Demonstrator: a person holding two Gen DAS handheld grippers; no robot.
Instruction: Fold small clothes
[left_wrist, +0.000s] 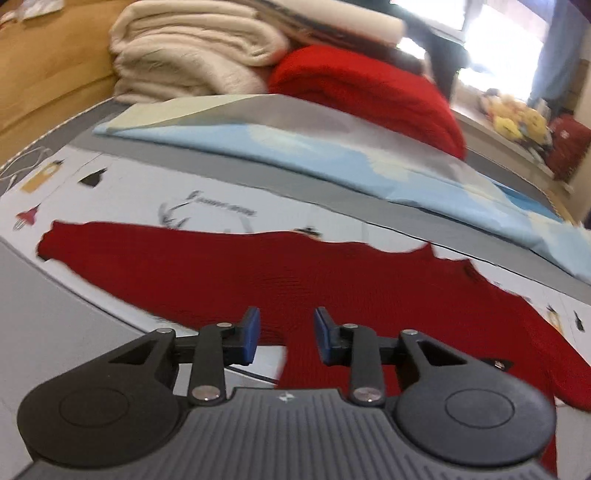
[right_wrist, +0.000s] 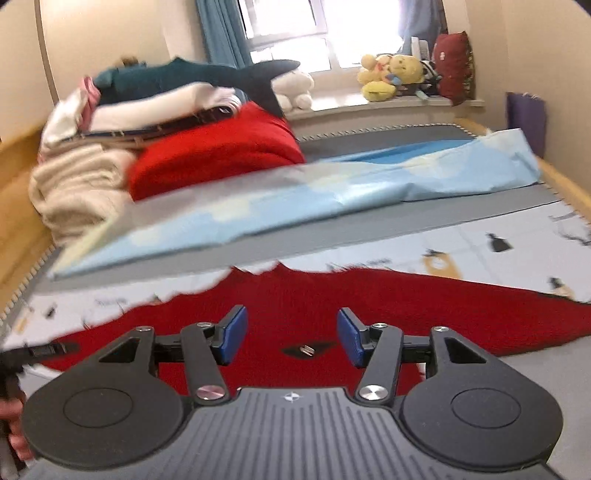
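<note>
Red knit garment (left_wrist: 229, 273) is seen spread flat on a printed sheet (left_wrist: 122, 192), directly beneath and ahead of the left gripper (left_wrist: 286, 338). The left gripper's jaws are held narrowly apart, with only a slim gap between the blue pads (left_wrist: 252, 334); nothing is gripped, and the knit lies below them. Beyond the left gripper, a light blue folded sheet (left_wrist: 303, 155) is noted, with a cream blanket (left_wrist: 184, 55) to the far left and a red blanket (left_wrist: 369, 92) behind it. In the right wrist view, the same garment (right_wrist: 388, 299) is found under and ahead of the right gripper (right_wrist: 291, 341), whose jaws stand moderately wide and empty. A small dark label with a metal fitting (right_wrist: 308, 350) is seen on the knit between the right gripper's pads (right_wrist: 349, 341). Plush toys (right_wrist: 391, 75) are recorded on the windowsill far ahead and to the right.
</note>
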